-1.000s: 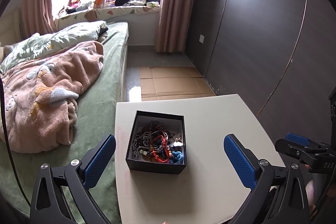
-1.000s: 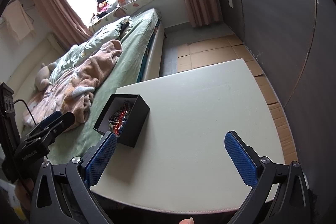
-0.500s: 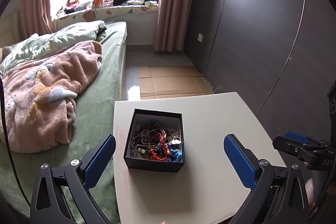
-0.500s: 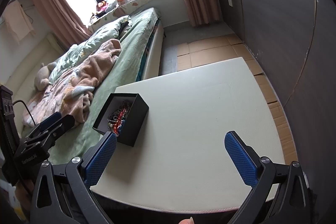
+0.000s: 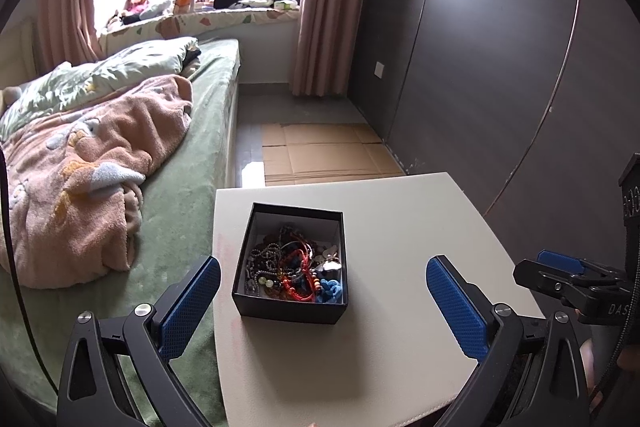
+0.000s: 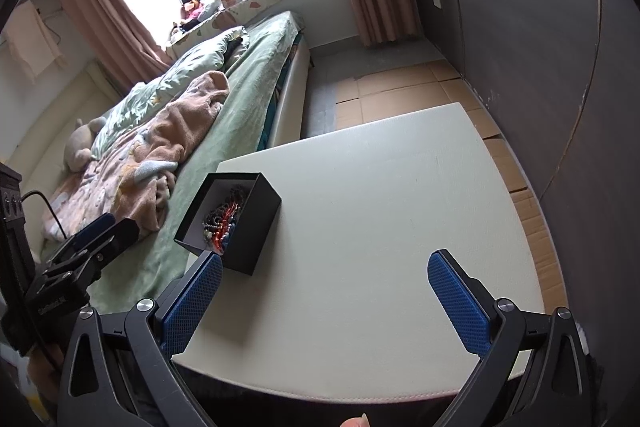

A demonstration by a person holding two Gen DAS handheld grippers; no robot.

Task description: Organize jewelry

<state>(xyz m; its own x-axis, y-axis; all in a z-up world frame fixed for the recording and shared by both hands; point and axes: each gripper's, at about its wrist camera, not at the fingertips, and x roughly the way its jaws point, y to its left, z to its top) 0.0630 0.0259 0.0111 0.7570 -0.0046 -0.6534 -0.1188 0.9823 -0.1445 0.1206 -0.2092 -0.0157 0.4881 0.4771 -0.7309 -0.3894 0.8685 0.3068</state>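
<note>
Left gripper [image 5: 323, 301] hovering over near edge of desk [image 5: 400, 347], fingers [image 5: 456, 307] spread wide, gripping nothing. Black box [image 5: 289, 311] sitting between the fingers but further out, nothing touching it. Box resting on left part of desk, near the edge by the bed [image 5: 192, 187], open at the top. Holding a tangle of jewelry [image 5: 294, 267]: beaded strands, red cord bracelets, a blue knotted piece at the near right corner, something silver beside it. Individual pieces too tangled for counting.

Right gripper [image 6: 325, 301] also hovering at near desk edge, fingers [image 6: 460, 307] wide apart, carrying nothing. Left blue pad overlapping the near corner of the box in right wrist view; contact impossible to tell. Right gripper also showing at far right of left wrist view, off the desk's right edge; left gripper showing at lower left of right wrist view, over the bed side. Fingertip peeking in at bottom of right wrist view.

Rest of desk lying bare, cream-coloured. Past it: flattened cardboard [image 5: 328, 155] lying on the floor, dark panel wall [image 5: 500, 67] running along the right. Pink blanket [image 5: 80, 187] lying bunched on the green bed. Farthest: curtains [image 5: 332, 7] hanging by the window, clothes hanging at the glass.
</note>
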